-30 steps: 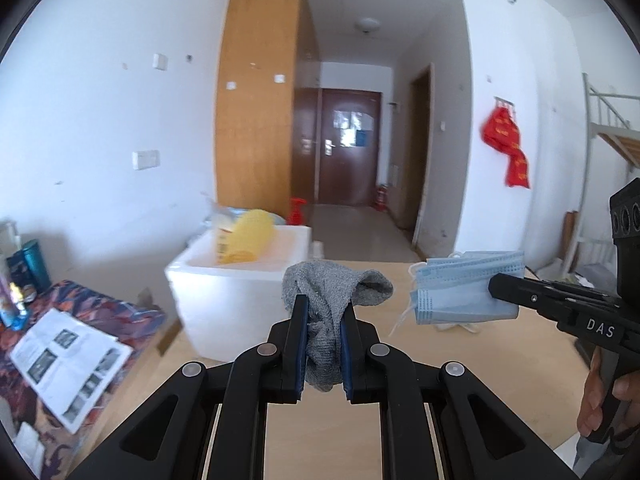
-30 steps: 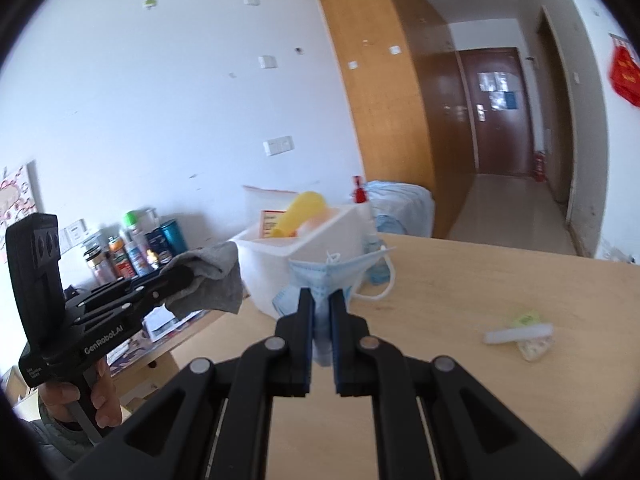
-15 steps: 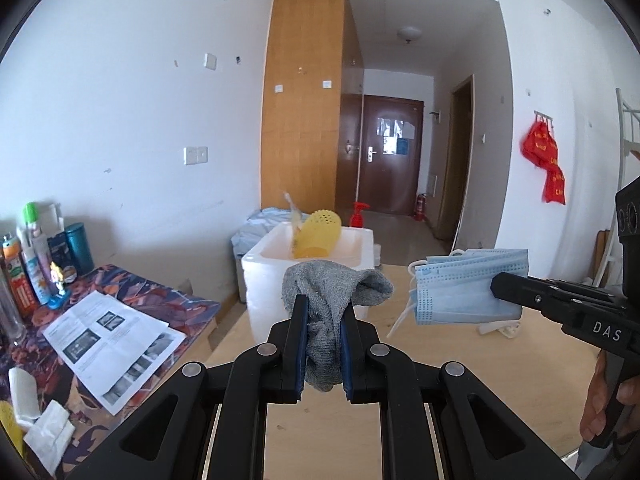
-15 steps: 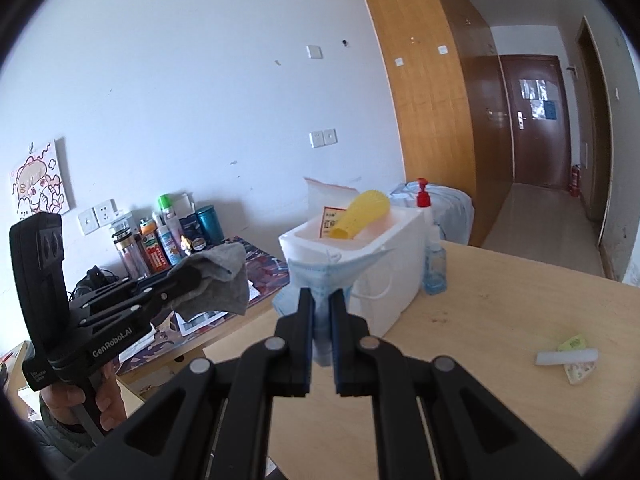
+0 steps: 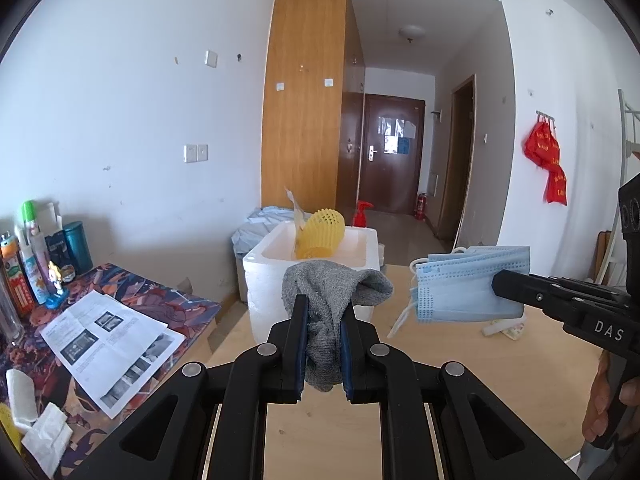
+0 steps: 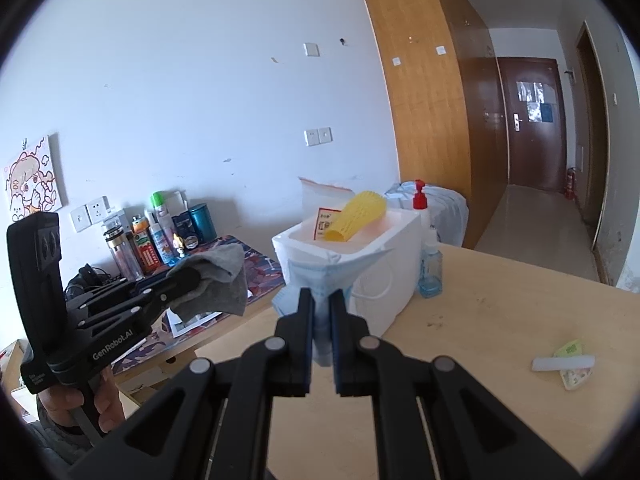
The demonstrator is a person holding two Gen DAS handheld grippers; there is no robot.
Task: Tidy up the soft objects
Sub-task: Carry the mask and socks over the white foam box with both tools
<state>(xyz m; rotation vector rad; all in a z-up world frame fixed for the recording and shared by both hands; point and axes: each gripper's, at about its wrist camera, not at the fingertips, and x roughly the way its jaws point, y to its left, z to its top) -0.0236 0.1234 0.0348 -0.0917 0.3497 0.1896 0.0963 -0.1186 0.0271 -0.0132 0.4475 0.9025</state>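
The left gripper [image 5: 323, 322] was clenched on a grey sock [image 5: 334, 294] and the right gripper [image 6: 320, 312] on a blue face mask [image 6: 320, 276], both held in the air above the table [image 6: 500, 320]. Neither was yet in the white foam box [image 5: 312, 264] at the table's far left corner, where a yellow foam net [image 5: 322, 234] already lay, so both drops seemingly remained.

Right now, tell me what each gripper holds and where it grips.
Left gripper: grey sock, pinched mid-bunch. Right gripper: blue face mask, clamped at one side edge.

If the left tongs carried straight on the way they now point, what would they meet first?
Most likely the white foam box directly ahead of the left tongs, which grip a grey cloth. Nothing else appears between them, though depth is hard to judge.
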